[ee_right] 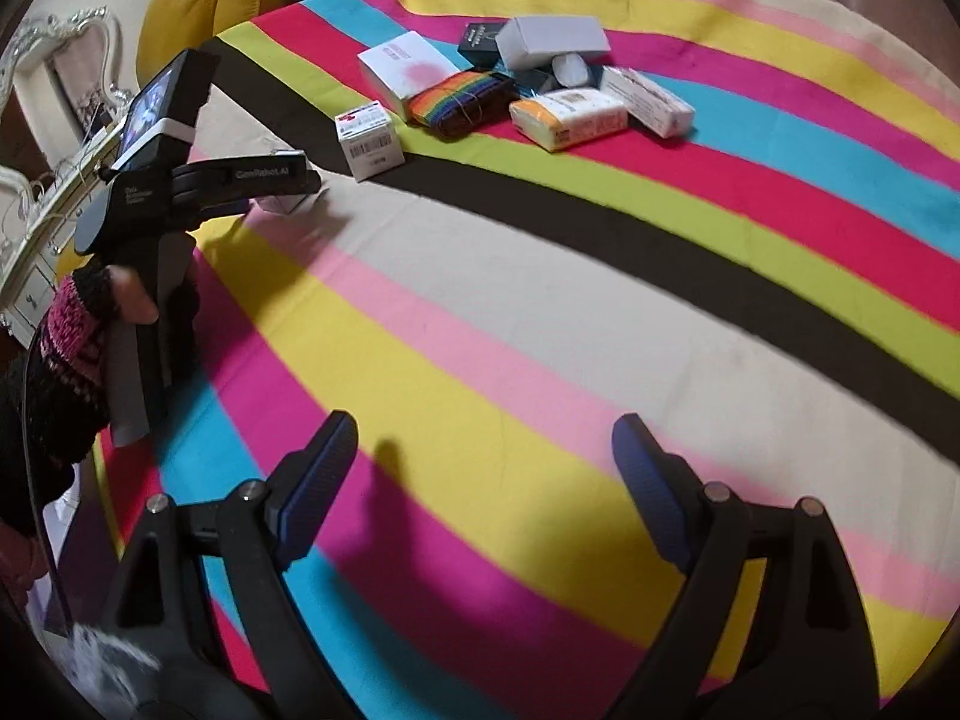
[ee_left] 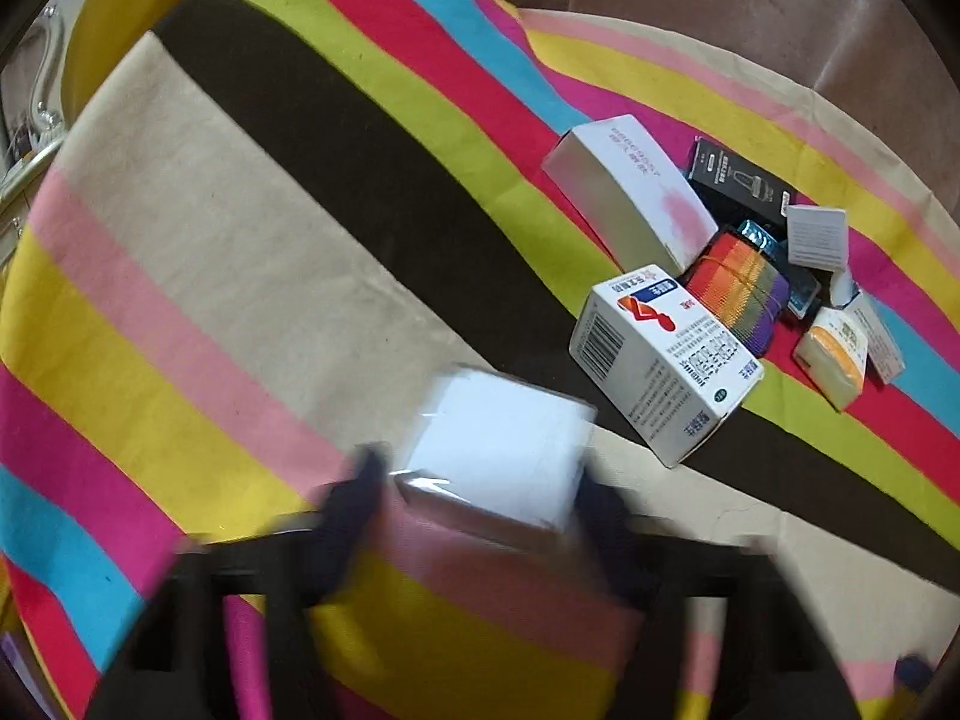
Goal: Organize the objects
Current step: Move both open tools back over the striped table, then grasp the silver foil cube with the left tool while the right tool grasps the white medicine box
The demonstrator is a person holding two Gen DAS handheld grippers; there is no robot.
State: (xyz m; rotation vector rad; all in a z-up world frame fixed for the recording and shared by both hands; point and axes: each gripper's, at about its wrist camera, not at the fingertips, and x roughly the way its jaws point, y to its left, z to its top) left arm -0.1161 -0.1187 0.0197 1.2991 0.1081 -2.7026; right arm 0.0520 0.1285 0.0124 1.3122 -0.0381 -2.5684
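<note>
The left gripper (ee_right: pixel 288 180), marked "GenRobot.AI", pinches a white plastic-wrapped pack (ee_left: pixel 504 450) between its pads. Ahead and right of it lies the pile of boxes (ee_left: pixel 720 276). The right gripper (ee_right: pixel 480 480) is spread wide, empty, above the striped cloth (ee_right: pixel 540 312).

tablecloth (ee_right: pixel 540 324) – matt woven cloth | boxes (ee_left: pixel 660 360) – smooth card (printed)

Yellow sofa (ee_right: pixel 198 6), ornate white chair (ee_right: pixel 66 54)
</note>
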